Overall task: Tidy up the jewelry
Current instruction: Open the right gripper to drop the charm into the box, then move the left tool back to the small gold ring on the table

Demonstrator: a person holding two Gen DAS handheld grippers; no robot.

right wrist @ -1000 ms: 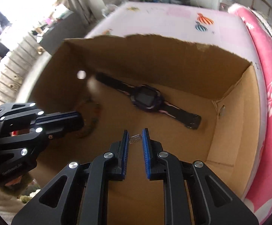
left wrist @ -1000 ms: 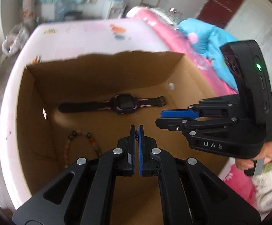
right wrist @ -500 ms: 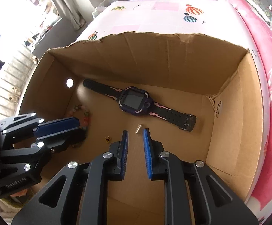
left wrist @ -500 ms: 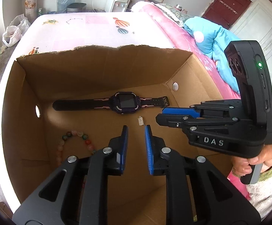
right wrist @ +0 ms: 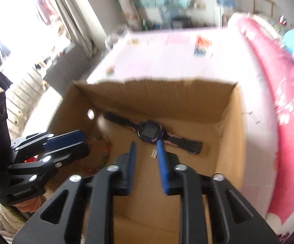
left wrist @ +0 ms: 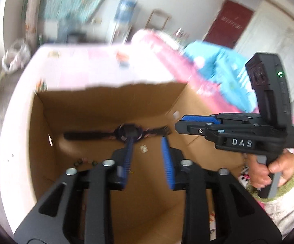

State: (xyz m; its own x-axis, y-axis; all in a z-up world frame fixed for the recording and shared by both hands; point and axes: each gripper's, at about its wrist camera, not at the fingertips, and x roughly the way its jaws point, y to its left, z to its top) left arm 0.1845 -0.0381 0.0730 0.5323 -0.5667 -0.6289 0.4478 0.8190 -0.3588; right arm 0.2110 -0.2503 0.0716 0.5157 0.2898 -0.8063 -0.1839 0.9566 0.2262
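cardboard box (right wrist: 230,142) | holds: watch (right wrist: 150,131), bead bracelet (left wrist: 85,161), sm charm (left wrist: 144,148)

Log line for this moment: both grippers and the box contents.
left gripper: open, just opening, empty | right gripper: open, just opening, empty | box: watch, beads, small charm on floor

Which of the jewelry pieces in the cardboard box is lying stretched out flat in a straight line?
The watch, its black strap laid out straight across the box floor. The bead bracelet curves in a loop, and the small silver piece is just a tiny coil.
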